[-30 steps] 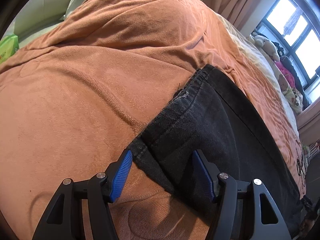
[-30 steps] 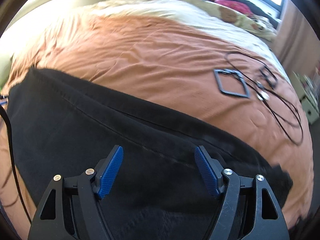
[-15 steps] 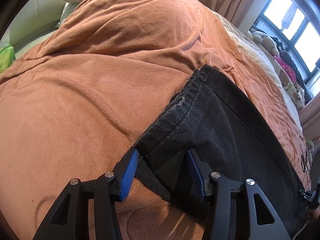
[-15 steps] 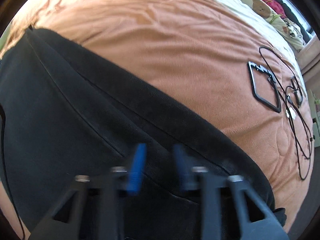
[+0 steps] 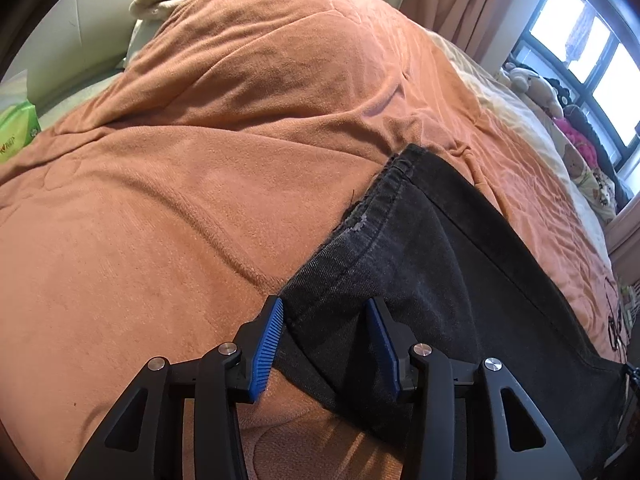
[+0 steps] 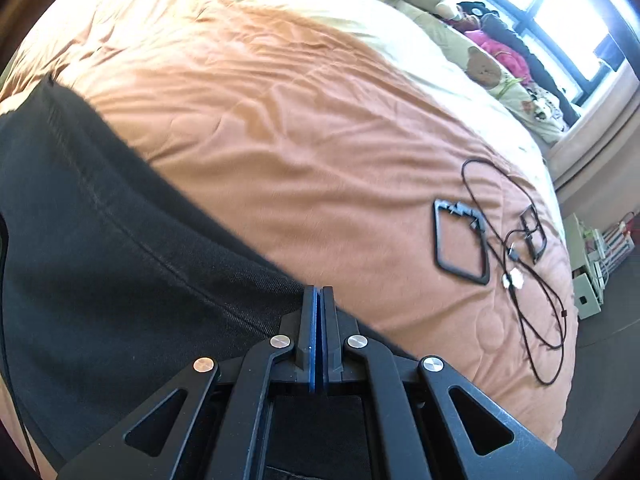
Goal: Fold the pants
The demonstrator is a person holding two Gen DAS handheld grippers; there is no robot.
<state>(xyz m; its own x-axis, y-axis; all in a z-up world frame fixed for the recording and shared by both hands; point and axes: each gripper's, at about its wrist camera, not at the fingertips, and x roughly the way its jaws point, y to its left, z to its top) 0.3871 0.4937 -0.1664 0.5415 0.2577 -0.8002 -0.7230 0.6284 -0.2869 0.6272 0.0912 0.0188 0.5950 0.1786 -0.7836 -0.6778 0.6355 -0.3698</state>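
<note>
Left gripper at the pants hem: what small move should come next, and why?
Probably close the left gripper fully on the black pants. Its jaws have just been closing with the hem corner between them, not yet pinched, while the right gripper looks already shut at the opposite edge.

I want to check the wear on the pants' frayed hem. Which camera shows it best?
The left wrist view: the frayed hem lies sharp and lit before the fingers. The right wrist view shows only the pants' side seam, blurred.

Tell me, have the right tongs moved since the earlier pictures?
Yes. The right tongs slid along the pants toward the square black frame on the blanket, and have just closed at the pants' edge.
</note>
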